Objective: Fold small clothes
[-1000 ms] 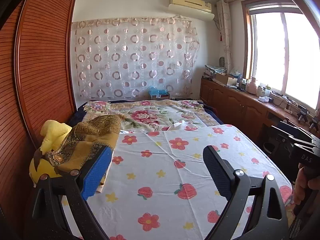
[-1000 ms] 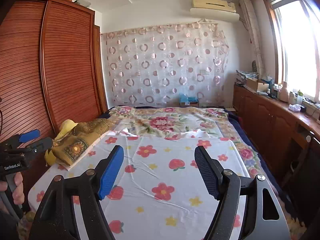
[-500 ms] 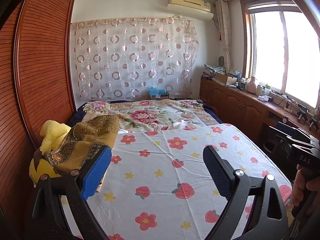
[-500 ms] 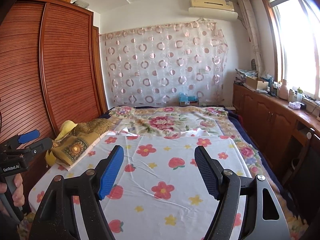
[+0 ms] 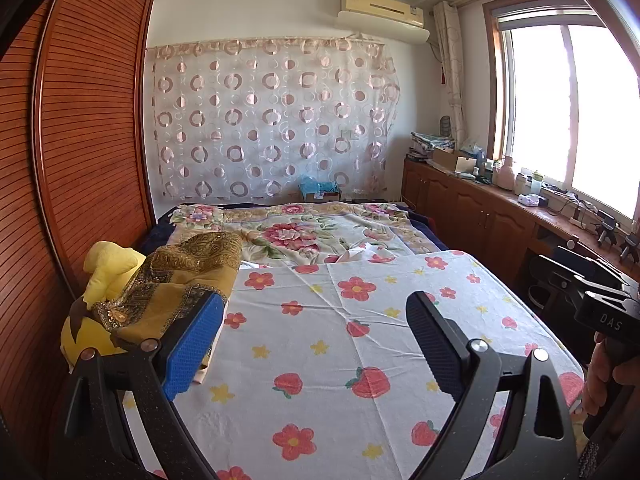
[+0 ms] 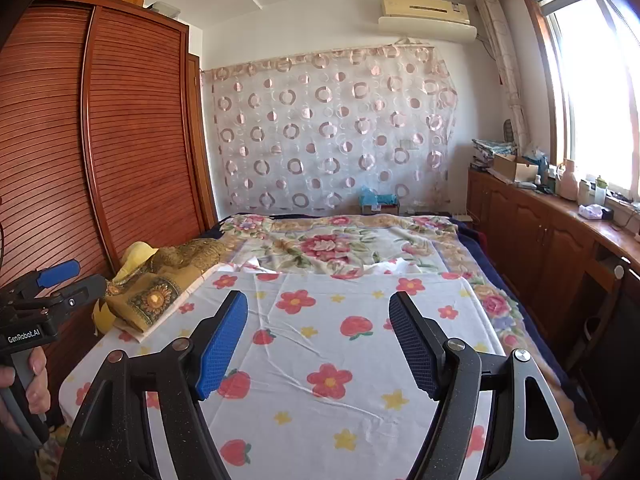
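A pile of mustard-yellow patterned clothes (image 5: 176, 284) lies on the left edge of the bed, over a yellow plush toy (image 5: 108, 268); it also shows in the right wrist view (image 6: 160, 292). A white sheet with red flowers and strawberries (image 5: 340, 344) covers the near part of the bed (image 6: 332, 344). My left gripper (image 5: 316, 336) is open and empty, held above the sheet, its left finger just in front of the pile. My right gripper (image 6: 320, 344) is open and empty above the middle of the sheet.
A louvred wooden wardrobe (image 5: 80, 152) runs along the left. A wooden cabinet with clutter (image 5: 500, 208) and a window stand on the right. A floral blanket (image 5: 304, 236) covers the far bed. A circle-patterned curtain (image 5: 272, 120) hangs behind.
Both grippers stay open and empty. The views have shifted only slightly; the clothes pile has not moved.
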Available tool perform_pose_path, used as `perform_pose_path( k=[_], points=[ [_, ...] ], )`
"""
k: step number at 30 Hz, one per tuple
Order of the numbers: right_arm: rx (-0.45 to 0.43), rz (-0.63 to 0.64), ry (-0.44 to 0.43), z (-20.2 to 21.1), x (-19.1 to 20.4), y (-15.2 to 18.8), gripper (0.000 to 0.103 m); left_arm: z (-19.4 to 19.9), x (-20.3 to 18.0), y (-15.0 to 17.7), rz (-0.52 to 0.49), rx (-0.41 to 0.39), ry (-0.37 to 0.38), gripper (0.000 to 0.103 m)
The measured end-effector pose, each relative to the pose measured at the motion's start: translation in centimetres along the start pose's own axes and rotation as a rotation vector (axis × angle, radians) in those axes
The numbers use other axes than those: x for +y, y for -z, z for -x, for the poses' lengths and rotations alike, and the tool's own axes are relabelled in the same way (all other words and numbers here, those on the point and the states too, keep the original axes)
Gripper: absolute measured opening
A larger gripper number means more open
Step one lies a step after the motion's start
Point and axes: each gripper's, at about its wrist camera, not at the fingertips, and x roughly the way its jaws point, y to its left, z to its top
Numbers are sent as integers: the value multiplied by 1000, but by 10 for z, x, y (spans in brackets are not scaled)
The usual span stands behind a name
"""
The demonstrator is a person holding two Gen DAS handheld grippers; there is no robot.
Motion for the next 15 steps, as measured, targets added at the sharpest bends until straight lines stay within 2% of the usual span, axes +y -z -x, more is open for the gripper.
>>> perform_pose_path(
  k=[15],
  points=[
    [2, 6, -5, 2, -8, -2, 75, 2, -2, 0, -3, -5, -3, 93]
  ],
)
